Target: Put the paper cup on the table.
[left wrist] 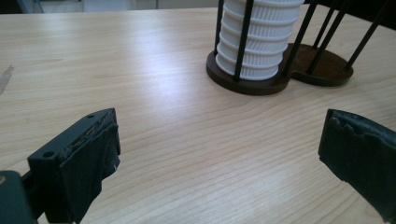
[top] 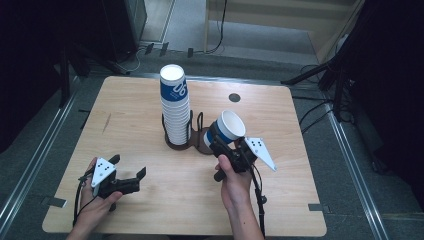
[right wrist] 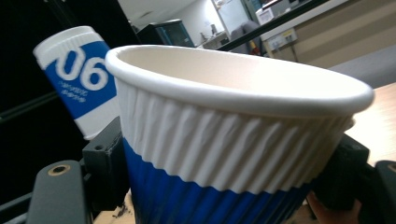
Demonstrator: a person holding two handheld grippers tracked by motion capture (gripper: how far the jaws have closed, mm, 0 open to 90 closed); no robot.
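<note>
Your right gripper is hiding the rack's three o'clock ring; the cup's base is running off the six o'clock edge

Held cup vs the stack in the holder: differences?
The held cup is single, tilted and clamped in the right gripper above the table; the stack is many cups, nested upright in the holder. The cup's mouth faces up; the stack's top looks closed. Both are white with blue bands.

We note a light wooden table; on it stands a dark two-ring cup holder, one ring holding a cup stack.
</note>
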